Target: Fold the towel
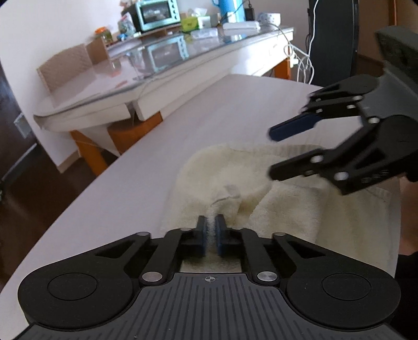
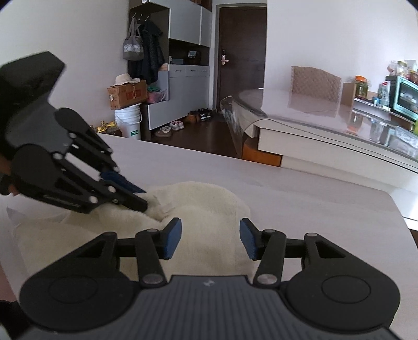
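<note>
A cream towel point(image 1: 287, 209) lies bunched on the white table point(image 1: 209, 109). My left gripper point(image 1: 211, 235) is shut on a pinched fold of the towel, which bulges up just past the pads. My right gripper point(image 1: 271, 154) hovers open above the towel's far right part. In the right wrist view the right gripper point(image 2: 210, 238) is open over the towel point(image 2: 203, 209), with nothing between its pads. The left gripper point(image 2: 142, 198) comes in from the left there, its tips pressed into the cloth.
A second table with a glass top point(image 1: 109, 86) stands beyond, with a teal oven point(image 1: 156, 13) and clutter on it. A chair point(image 2: 316, 81), a door point(image 2: 240, 57) and a shelf unit with boxes point(image 2: 128, 96) lie further off. The white table's edge point(image 2: 397, 206) is near on the right.
</note>
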Demonstrator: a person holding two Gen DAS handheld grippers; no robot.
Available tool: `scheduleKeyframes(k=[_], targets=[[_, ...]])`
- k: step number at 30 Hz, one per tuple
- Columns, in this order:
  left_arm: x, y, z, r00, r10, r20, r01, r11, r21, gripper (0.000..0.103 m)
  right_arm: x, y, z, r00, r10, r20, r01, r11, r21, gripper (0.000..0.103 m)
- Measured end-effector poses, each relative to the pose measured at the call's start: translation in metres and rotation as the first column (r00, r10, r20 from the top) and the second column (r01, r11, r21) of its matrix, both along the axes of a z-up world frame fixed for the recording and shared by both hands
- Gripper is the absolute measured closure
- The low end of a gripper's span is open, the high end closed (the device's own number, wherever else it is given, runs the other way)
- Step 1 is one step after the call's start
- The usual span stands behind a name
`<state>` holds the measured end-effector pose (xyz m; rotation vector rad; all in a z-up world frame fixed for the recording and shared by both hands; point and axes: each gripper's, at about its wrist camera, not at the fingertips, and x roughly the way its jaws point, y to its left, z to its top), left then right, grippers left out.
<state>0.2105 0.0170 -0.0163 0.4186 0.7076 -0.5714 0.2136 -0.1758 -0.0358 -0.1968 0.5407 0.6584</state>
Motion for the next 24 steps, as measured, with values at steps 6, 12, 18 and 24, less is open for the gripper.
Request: scheduleKeyframes(k=[6, 12, 18, 24], targets=[[-0.007, 0.047, 0.011, 0.972, 0.228, 0.057, -0.225, 0.973, -0.056, 0.098, 0.01, 0.015, -0.01, 1.0, 0.004, -0.015, -0.006, 0.995, -0.098, 0.064], [0.0, 0.077, -0.006, 0.921, 0.389, 0.035, -0.389, 0.921, -0.015, 0.096, 0.004, 0.007, -0.007, 0.997, -0.072, -0.02, 0.068, 0.987, -0.149, 0.064], [-0.004, 0.079, -0.013, 0.911, 0.41, 0.04, -0.41, 0.912, -0.003, 0.088, 0.0, -0.005, 0.0, 0.986, -0.169, -0.014, 0.162, 0.966, -0.203, 0.062], [-0.004, 0.085, -0.015, 0.875, 0.479, 0.078, -0.483, 0.875, 0.043, 0.073, 0.017, 0.016, 0.007, 0.996, -0.083, 0.014, 0.084, 0.973, -0.213, 0.06]])
